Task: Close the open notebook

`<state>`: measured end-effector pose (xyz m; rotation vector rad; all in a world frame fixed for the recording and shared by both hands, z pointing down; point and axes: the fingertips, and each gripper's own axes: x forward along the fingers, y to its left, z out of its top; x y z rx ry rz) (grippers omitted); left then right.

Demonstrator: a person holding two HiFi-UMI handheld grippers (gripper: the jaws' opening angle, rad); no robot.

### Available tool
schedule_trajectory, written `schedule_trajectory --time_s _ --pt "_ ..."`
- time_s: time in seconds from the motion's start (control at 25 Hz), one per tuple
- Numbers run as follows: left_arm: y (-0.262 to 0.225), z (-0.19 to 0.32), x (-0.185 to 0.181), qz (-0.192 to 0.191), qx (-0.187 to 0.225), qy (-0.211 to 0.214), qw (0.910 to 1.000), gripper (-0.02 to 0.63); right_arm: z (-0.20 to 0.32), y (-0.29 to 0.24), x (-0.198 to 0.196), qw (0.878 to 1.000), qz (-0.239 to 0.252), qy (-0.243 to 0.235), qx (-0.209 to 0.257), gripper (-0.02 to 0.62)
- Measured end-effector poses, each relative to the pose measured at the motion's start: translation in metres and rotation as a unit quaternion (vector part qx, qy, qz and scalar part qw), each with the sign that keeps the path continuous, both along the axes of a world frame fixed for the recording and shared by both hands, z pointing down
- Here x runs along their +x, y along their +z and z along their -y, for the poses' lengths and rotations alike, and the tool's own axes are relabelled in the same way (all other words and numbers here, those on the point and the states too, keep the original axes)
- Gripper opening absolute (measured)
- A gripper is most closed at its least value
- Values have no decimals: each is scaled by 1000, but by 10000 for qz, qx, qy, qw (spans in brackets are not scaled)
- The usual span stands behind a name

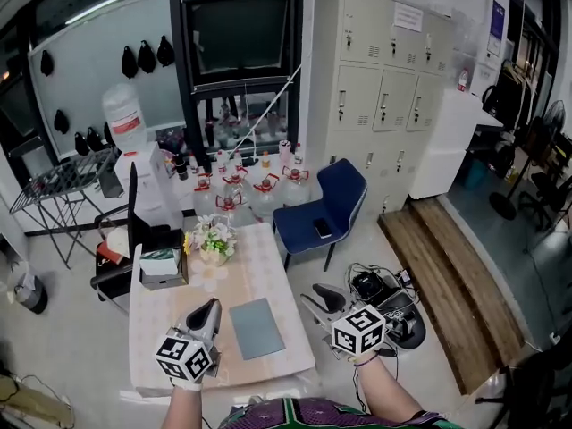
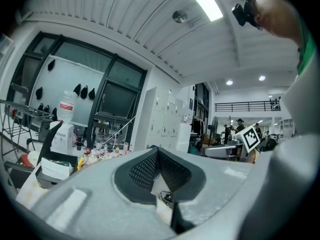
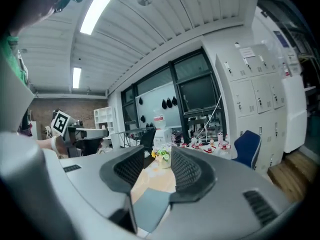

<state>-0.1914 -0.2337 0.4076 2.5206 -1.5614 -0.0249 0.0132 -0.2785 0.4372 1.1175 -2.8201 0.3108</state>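
Notebook (image 1: 256,327): closed, flat on the table (image 1: 255,271) | your left gripper (image 1: 211,309): jaws together, empty | your right gripper (image 1: 318,302): jaws wide, empty, beside the table's right edge

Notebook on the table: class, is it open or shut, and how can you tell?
Shut: the notebook lies flat on the table, one plain grey cover up, no spread pages visible.

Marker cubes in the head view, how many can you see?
2. The left cube is at lower left, against the table, near its front edge; the right cube is at lower right, beside the table, over the floor. None seems hidden.
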Motion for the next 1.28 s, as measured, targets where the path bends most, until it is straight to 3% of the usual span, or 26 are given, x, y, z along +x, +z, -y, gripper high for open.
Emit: schedule_trajectory --time_s 0.44,1.28 --pt "-42 -26 4 -201 469 -11 9987 17 -28 -55 9 9985 78 304 450 127" --pt "-50 -26 19 99 564 83 9983 17 -33 -82 22 9957 199 577 696 44"
